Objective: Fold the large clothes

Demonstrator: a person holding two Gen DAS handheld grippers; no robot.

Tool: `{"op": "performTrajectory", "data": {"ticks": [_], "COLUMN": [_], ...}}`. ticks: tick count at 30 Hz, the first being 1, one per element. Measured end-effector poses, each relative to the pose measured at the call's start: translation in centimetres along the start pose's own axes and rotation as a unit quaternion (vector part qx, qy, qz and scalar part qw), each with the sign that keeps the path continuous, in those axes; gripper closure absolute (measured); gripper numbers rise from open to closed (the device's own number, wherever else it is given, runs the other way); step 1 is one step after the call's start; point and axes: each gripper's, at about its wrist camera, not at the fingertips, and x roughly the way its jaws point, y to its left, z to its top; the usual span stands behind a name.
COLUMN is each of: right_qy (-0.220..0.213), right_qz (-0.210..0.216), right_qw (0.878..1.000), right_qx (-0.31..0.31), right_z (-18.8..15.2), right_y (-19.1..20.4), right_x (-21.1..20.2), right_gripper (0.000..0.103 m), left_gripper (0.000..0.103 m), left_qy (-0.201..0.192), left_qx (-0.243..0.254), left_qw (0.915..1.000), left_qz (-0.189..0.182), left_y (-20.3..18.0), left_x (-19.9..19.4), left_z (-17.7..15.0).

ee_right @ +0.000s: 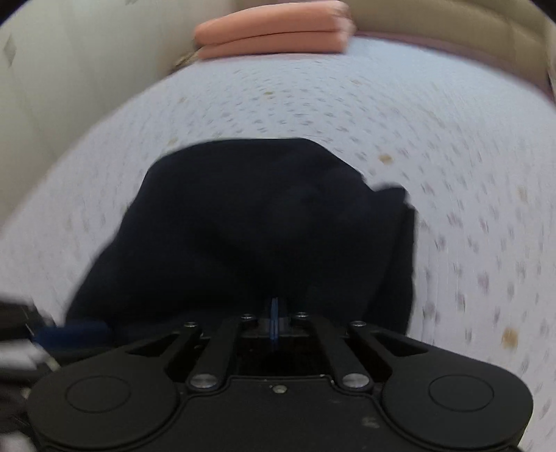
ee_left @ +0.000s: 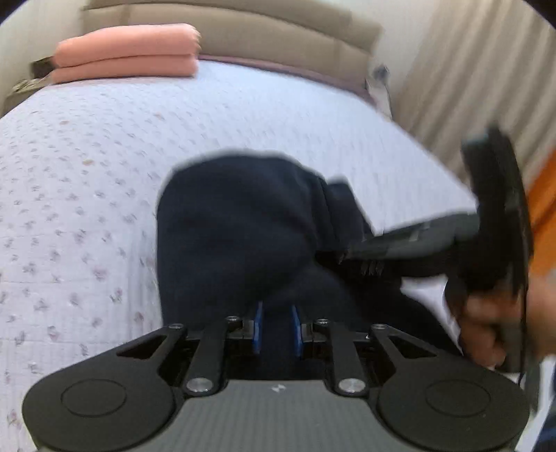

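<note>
In the left wrist view, my left tool [ee_left: 276, 325] points down at the dark navy cloth garment [ee_left: 239, 222], which lies in a folded bundle on the bed with the white quilted cover with small flowers [ee_left: 87, 174]. The blue pads stand a little apart and dark cloth lies between them, so I judge this tool is grasping the near edge of the garment. At the right side, my right tool [ee_left: 354, 259] comes in from the side, held by my hand [ee_left: 486, 330], and its tip is at the right edge of the same garment. Far away, at the head of the bed, a folded stack of salmon-pink cloth [ee_left: 128, 52] rests near the beige headboard [ee_left: 243, 31].

In the right wrist view, the blue pads of my right tool [ee_right: 275, 314] are pressed fully together. The garment [ee_right: 250, 222] is directly in front of them, but if a thin layer is caught there I cannot tell. The picture is blurred.

About the progress: the garment looks already folded to a compact shape, but one corner sticks out at the right and the edges are not even. I think a last fold or some tidying is left, and then putting it aside.
</note>
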Motion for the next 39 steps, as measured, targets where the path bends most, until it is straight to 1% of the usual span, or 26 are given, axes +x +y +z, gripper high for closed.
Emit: {"op": "performTrajectory", "data": {"ticks": [1, 2, 3, 4, 5, 6, 8, 9, 10, 12, 13, 14, 15, 16, 20, 22, 23, 24, 27, 30, 31, 33, 35, 37, 39], "right_qy": [-0.001, -0.007, -0.008, 0.000, 0.006, 0.005, -0.002, 0.001, 0.008, 0.040, 0.062, 0.083, 0.092, 0.088, 0.105, 0.110, 0.102, 0.082, -0.006, -0.072, -0.082, -0.074, -0.063, -0.055, -0.041], "right_qz": [-0.014, -0.041, -0.065, -0.080, -0.075, -0.056, -0.001, 0.009, 0.008, -0.017, -0.033, -0.051, -0.059, -0.060, -0.058, -0.052, -0.048, -0.044, -0.031, -0.028, -0.028, -0.047, -0.074, -0.082, -0.128], "right_qw": [1.000, 0.999, 0.998, 0.997, 0.997, 0.998, 1.000, 1.000, 1.000, 0.998, 0.996, 0.993, 0.992, 0.993, 0.992, 0.992, 0.993, 0.995, 0.999, 0.995, 0.994, 0.992, 0.991, 0.992, 0.989], "right_qx": [0.011, 0.005, -0.005, -0.010, -0.007, 0.000, 0.007, -0.004, -0.020, -0.047, -0.053, -0.059, -0.059, -0.055, -0.036, -0.025, -0.020, -0.021, -0.037, -0.055, -0.062, -0.086, -0.096, -0.075, -0.067], "right_z": [0.1, 0.2, 0.0, -0.5, -1.0, -1.7, -2.9, -3.5, -4.2, -6.3, -7.7, -9.1, -10.2, -11.0, -11.7, -10.9, -10.1, -8.9, -4.6, 0.0, 1.0, 2.4, 2.6, 2.2, 2.2], "right_y": [-0.3, -0.4, -0.3, -0.2, -0.1, 0.0, 1.2, 2.3, 3.2, 4.3, 4.3, 4.1, 3.9, 3.6, 3.1, 2.9, 2.8, 2.8, 3.5, 4.5, 4.8, 4.9, 3.7, 1.8, 0.7], "right_x": [-0.9, -2.0, -2.8, -3.6, -4.6, -5.6, -7.7, -8.1, -7.9, -6.0, -5.0, -4.4, -4.5, -5.1, -7.4, -8.3, -9.0, -9.3, -9.7, -6.4, -5.1, -2.0, -0.1, -0.3, -1.3], "right_gripper": [0.103, 0.103, 0.101, 0.099, 0.098, 0.098, 0.098, 0.098, 0.098, 0.099, 0.099, 0.103, 0.103, 0.103, 0.103, 0.103, 0.102, 0.101, 0.101, 0.101, 0.101, 0.103, 0.103, 0.103, 0.103], "left_gripper": [0.084, 0.084, 0.083, 0.081, 0.079, 0.077, 0.075, 0.075, 0.075, 0.075, 0.075, 0.075, 0.075, 0.075, 0.075, 0.075, 0.075, 0.075, 0.074, 0.073, 0.072, 0.071, 0.071, 0.071, 0.071], "left_qy": [-0.009, -0.009, -0.008, -0.009, -0.013, -0.015, -0.012, -0.005, 0.007, 0.020, 0.017, 0.013, 0.012, 0.012, 0.009, 0.010, 0.011, 0.013, 0.017, 0.015, 0.013, 0.010, 0.007, 0.002, 0.002], "left_qx": [0.024, 0.038, 0.050, 0.052, 0.047, 0.035, 0.001, -0.011, -0.011, 0.009, 0.025, 0.034, 0.041, 0.044, 0.042, 0.038, 0.036, 0.035, 0.030, 0.030, 0.030, 0.030, 0.036, 0.043, 0.043], "left_qw": [0.9996, 0.9991, 0.9985, 0.9984, 0.9987, 0.9993, 0.9995, 0.9989, 0.9986, 0.9992, 0.9994, 0.9993, 0.9991, 0.9990, 0.9990, 0.9992, 0.9992, 0.9993, 0.9994, 0.9994, 0.9995, 0.9995, 0.9993, 0.9991, 0.9991], "left_qz": [0.011, 0.015, 0.021, 0.022, 0.017, 0.005, -0.030, -0.045, -0.052, -0.032, -0.018, -0.010, -0.004, 0.001, 0.011, 0.011, 0.011, 0.010, 0.003, 0.003, 0.005, 0.008, 0.008, 0.003, -0.001], "left_y": [-0.6, -1.0, -1.4, -1.5, -1.6, -1.4, -0.7, -0.6, -0.6, -1.2, -1.7, -2.0, -2.3, -2.6, -3.1, -3.2, -3.1, -3.1, -2.7, -2.6, -2.7, -2.8, -2.8, -2.8, -2.8], "left_x": [-0.3, -0.7, -1.2, -2.0, -2.6, -3.1, -4.3, -4.6, -4.6, -4.0, -4.0, -3.9, -3.9, -3.6, -4.0, -4.6, -4.8, -5.1, -5.6, -5.1, -4.8, -4.4, -4.3, -4.4, -4.6], "left_z": [-0.4, -0.6, -0.6, -0.7, -0.8, -0.7, -0.8, -1.3, -1.9, -3.2, -3.9, -4.2, -4.4, -4.5, -4.8, -4.9, -4.9, -4.9, -5.0, -5.1, -5.0, -4.9, -5.1, -5.3, -5.3]}}
